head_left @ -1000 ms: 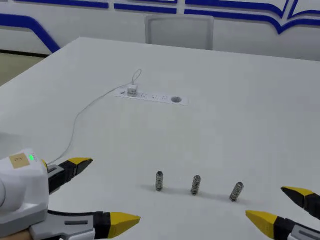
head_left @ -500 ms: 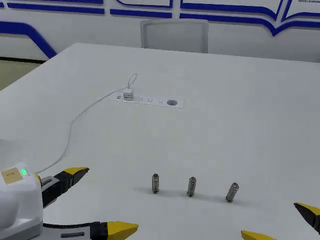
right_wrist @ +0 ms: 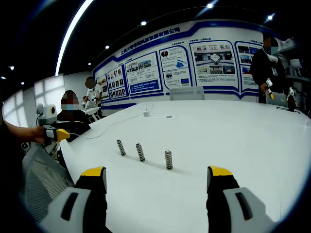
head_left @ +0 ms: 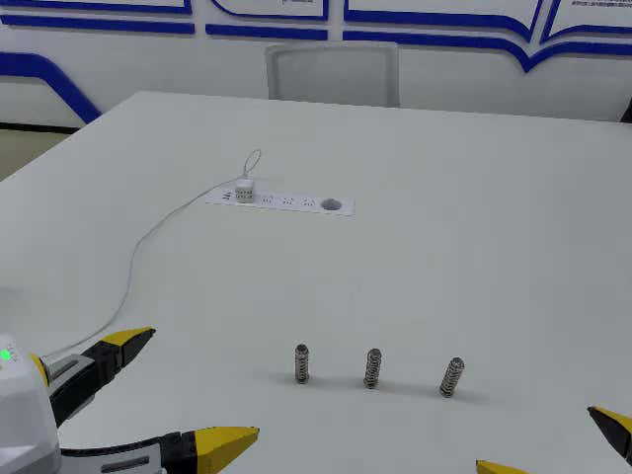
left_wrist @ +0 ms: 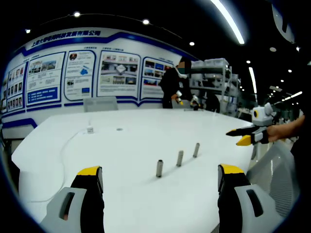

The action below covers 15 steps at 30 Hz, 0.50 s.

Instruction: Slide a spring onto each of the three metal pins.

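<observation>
Your left gripper [head_left: 183,390] and right gripper [head_left: 553,444] both have the jaws wide apart and carry nothing. The three pins [head_left: 372,354] stand upright in a row on the white table [head_left: 444,227], near and between the grippers, and each seems to wear its spring [head_left: 302,367] already. They are probably light and easy to tip, so if one needs correcting, pinch its coils softly at the middle.

The left gripper [left_wrist: 160,171] holds its yellow-tipped jaws wide apart and empty over the white desk [left_wrist: 121,145]. Just ahead, between the jaws, three upright spring-sleeved pins [left_wrist: 179,158] stand in a row slanting away rightward. Well off to the right, the right gripper [left_wrist: 238,136] hovers with its jaws parted.
</observation>
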Each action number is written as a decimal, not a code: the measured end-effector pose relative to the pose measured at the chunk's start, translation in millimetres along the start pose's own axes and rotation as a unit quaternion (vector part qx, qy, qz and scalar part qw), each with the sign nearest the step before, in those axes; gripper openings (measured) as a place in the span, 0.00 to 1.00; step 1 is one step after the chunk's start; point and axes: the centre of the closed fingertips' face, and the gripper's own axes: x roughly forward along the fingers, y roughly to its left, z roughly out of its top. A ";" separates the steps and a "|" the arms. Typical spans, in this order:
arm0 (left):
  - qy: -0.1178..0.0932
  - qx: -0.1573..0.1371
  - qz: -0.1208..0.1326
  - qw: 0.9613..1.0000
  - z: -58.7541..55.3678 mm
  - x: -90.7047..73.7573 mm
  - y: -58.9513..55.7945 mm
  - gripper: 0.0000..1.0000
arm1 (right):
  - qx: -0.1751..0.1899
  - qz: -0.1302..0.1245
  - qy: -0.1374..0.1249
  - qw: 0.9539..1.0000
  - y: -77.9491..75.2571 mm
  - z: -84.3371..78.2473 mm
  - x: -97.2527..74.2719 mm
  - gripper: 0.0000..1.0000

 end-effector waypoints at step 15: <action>-0.038 -0.012 0.010 0.999 9.3 -3.3 4.1 1.00 | -0.011 0.003 -0.016 1.000 4.3 6.0 -0.2 0.86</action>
